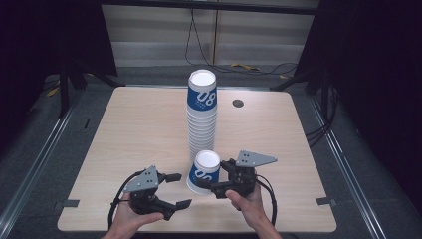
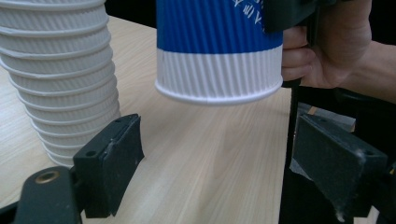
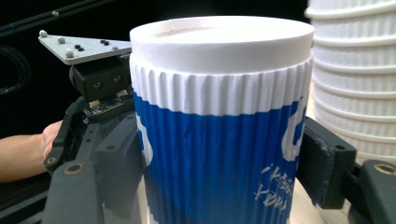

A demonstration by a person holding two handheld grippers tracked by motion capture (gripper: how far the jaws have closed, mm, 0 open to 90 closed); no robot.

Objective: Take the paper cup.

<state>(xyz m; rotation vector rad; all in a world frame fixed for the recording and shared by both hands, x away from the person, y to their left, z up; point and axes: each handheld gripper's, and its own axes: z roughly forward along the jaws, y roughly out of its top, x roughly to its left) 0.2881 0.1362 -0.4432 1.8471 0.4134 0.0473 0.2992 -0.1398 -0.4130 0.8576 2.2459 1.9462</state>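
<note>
My right gripper (image 1: 211, 188) has its fingers pinching the cup (image 1: 203, 172), upside down just above the tabletop (image 1: 144, 124) beside the stack (image 1: 202, 117). My left gripper (image 1: 176, 190) waits, fingers spread.

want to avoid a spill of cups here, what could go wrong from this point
The right tool grips the upside-down cup close beside the tall stack; a sideways swing could topple the stack. In the left gripper view the cup hangs tilted above the table, so it may land on its edge. The open left tool sits near and could bump it.
</note>
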